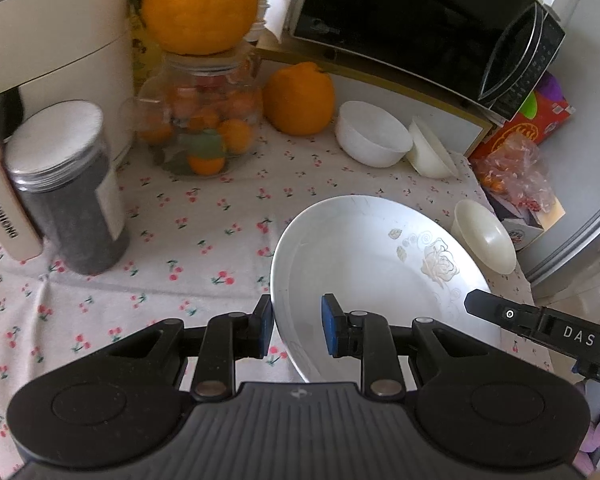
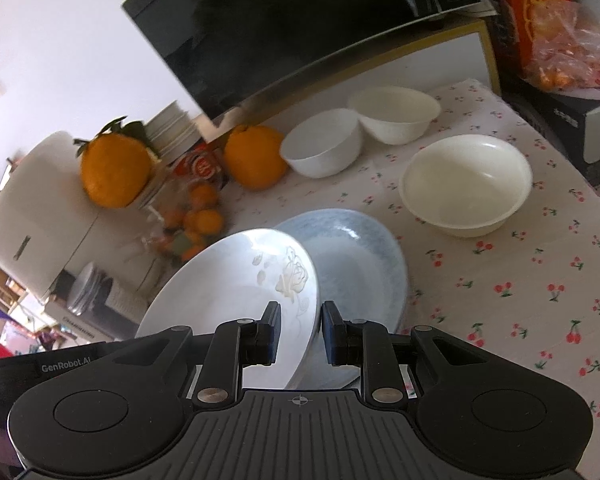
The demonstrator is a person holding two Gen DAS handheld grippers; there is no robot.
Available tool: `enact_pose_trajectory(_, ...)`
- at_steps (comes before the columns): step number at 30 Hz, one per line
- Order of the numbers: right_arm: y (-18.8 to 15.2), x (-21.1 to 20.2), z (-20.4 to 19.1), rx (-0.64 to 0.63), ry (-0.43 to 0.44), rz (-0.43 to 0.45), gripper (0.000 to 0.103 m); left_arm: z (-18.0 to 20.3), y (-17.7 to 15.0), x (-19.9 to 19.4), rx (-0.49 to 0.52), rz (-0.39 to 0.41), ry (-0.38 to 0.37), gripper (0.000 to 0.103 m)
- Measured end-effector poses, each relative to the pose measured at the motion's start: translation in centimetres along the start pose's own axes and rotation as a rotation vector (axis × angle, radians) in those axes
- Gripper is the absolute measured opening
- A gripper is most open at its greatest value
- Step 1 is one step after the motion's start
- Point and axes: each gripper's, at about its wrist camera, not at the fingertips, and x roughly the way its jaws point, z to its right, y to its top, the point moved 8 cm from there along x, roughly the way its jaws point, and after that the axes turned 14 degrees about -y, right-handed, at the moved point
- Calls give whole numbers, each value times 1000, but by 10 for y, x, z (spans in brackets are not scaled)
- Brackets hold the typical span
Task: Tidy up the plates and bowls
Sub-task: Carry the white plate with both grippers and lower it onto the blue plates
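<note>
Two plates are in play: your left gripper (image 1: 296, 326) and right gripper (image 2: 300, 334) both pinch the rose plate (image 2: 236, 300) by its rim, tilted above the blue plate (image 2: 364, 272) on the tabletop (image 2: 520, 280), while three bowls at one o'clock remain unstacked.

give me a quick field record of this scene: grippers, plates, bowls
left gripper: shut on left rim of rose plate
right gripper: shut on right rim of the rose plate
plate state: tilted, held by both grippers
below it: blue-rimmed plate on the cherry tablecloth
bowls: three white bowls, empty, upright
</note>
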Motion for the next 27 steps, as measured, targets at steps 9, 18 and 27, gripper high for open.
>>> enact_pose_trajectory(9, 5, 9, 18, 35, -32, -4, 22, 11, 3, 21, 38, -4, 26, 23)
enact_pose_trajectory(18, 5, 17, 25, 40, -55, -14, 22, 15, 2, 31, 76, -12, 58, 23)
enact_pose_trajectory(27, 3, 24, 25, 24, -86, -14, 22, 16, 0, 41, 125, -32, 95, 23)
